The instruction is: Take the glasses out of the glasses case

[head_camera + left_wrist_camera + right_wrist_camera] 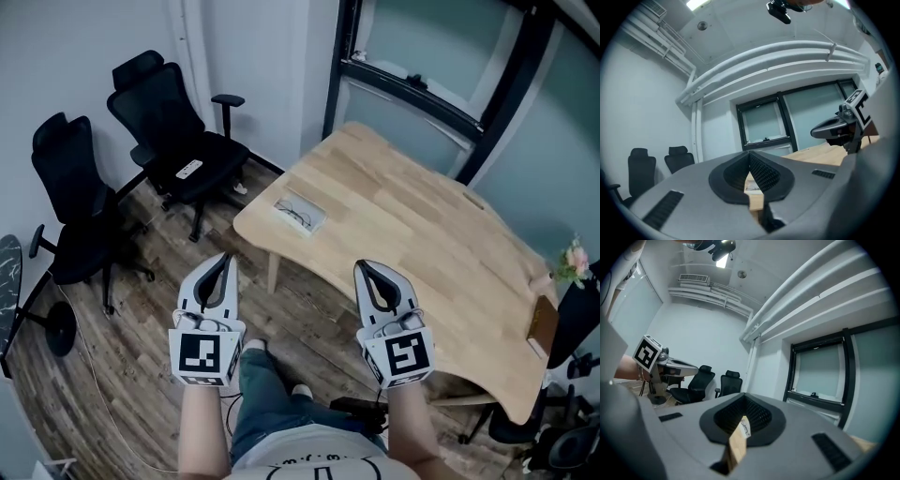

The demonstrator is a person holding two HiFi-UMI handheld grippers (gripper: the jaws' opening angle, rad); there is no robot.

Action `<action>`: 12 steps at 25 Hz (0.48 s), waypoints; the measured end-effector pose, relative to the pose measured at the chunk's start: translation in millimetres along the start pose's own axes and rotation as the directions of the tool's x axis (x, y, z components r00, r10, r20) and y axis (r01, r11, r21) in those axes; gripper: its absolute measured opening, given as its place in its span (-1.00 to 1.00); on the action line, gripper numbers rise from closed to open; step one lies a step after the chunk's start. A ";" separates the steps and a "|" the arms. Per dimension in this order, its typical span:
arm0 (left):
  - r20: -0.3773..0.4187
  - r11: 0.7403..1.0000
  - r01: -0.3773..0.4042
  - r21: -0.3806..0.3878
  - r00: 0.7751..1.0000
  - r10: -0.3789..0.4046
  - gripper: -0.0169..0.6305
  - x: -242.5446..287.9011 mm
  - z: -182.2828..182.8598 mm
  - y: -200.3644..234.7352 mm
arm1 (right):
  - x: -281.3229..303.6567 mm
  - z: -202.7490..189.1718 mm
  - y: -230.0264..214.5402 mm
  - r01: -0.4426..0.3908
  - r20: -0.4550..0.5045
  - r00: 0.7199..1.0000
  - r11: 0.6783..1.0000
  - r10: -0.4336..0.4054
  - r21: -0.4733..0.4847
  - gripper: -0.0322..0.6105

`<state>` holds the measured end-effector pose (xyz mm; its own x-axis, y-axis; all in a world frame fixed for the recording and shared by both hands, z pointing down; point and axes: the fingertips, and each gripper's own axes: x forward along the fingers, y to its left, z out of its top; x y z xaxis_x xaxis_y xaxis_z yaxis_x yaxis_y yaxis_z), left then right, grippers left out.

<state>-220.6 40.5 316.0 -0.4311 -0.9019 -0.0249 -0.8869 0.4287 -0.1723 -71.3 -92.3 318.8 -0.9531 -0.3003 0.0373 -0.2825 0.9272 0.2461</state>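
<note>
An open white glasses case [301, 214] with thin-framed glasses lying in it sits near the left corner of the light wooden table [422, 244]. Both grippers hang over the wood floor in front of that corner, short of the table and pointing toward it. My left gripper [223, 259] is shut and holds nothing. My right gripper [367, 268] is shut too, also with nothing in it. In the left gripper view the case [752, 186] shows through the slit between the jaws. The right gripper view shows the case [745, 428] on the table edge the same way.
Two black office chairs [176, 131] [73, 192] stand at the left by the wall. A small flower pot [573, 262] and a brown flat object [542, 323] sit at the table's right end. A dark window frame [427, 89] runs behind the table. The person's legs show below.
</note>
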 end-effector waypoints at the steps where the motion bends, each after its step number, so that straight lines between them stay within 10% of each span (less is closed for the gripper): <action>1: 0.001 1.000 0.017 -0.005 1.000 -0.017 -0.90 13.8 -3.1 3.6 | 8.2 -2.7 -5.9 0.017 -0.007 1.000 1.000 -0.017 -0.001 -0.86; 12: -0.008 0.948 0.317 -0.021 0.948 -0.317 -0.90 184.3 -35.8 46.8 | 120.0 -19.3 -63.0 0.275 -0.082 0.959 0.961 -0.271 0.039 -0.86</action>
<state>-347.5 -103.8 338.6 -0.1289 -0.9909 0.0388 -0.9810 0.1217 -0.1509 -165.7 -191.1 326.4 -0.8284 -0.5581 0.0487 -0.5380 0.8168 0.2085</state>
